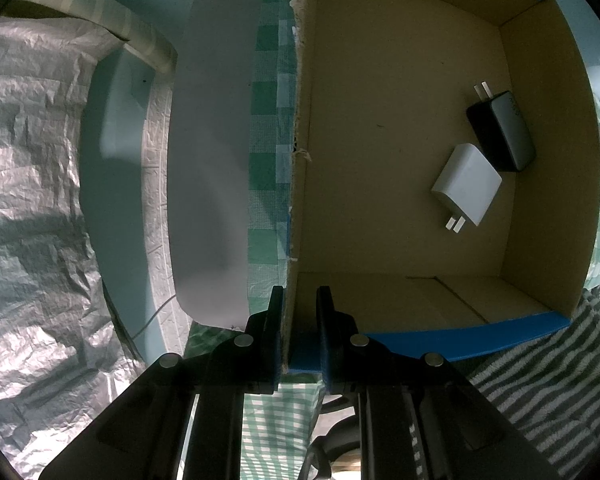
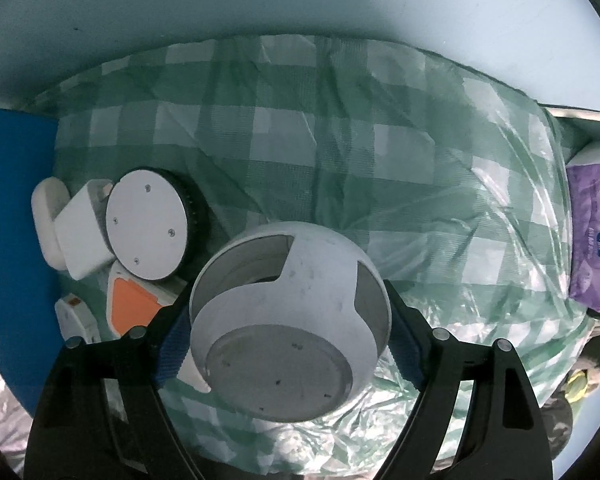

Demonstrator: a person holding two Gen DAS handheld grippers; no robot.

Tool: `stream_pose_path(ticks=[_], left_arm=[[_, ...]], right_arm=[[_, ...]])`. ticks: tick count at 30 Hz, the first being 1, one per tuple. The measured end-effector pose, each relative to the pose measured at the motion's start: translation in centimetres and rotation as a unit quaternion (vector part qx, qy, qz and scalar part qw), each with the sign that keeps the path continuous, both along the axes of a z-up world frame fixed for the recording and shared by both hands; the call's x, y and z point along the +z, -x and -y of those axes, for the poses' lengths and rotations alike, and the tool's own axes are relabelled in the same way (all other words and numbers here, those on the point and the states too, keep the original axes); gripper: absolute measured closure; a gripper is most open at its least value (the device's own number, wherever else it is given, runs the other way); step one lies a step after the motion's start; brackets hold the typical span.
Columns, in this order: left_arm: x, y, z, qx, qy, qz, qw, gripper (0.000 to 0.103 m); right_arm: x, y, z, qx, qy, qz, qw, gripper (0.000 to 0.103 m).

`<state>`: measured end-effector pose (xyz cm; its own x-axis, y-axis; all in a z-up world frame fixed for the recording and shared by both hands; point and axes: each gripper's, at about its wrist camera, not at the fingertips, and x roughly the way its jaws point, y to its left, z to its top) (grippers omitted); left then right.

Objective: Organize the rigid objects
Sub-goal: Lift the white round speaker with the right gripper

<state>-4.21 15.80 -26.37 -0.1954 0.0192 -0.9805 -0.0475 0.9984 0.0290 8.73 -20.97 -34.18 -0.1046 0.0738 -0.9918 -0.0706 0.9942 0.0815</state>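
My left gripper is shut on the near wall of a blue-sided cardboard box. Inside the box lie a white charger and a black charger. In the right wrist view a white, ball-shaped device with a flat grey base rests on the green checked cloth. My right gripper points straight down and straddles it with jaws wide. The blue pads sit close beside its sides, and I see no squeeze on it.
Left of the ball sit a round white disc, a white plug block, a white oval piece and two orange-and-white items. The blue box side stands at the far left. A purple tissue pack lies at the right edge.
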Motion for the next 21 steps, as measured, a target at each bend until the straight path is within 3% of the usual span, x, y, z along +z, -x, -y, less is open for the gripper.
stream_pose_path(ticks=[11, 21], left_arm=[[-0.1, 0.0, -0.1, 0.001, 0.001, -0.001, 1.0000, 0.088], [-0.1, 0.4, -0.1, -0.002, 0.005, 0.002, 1.0000, 0.088]], right_arm=[[-0.2, 0.8, 0.5, -0.002, 0.010, 0.017, 1.000, 0.020], [4.3, 2.2, -0.3, 0.014, -0.004, 0.037, 0.999, 0.020]])
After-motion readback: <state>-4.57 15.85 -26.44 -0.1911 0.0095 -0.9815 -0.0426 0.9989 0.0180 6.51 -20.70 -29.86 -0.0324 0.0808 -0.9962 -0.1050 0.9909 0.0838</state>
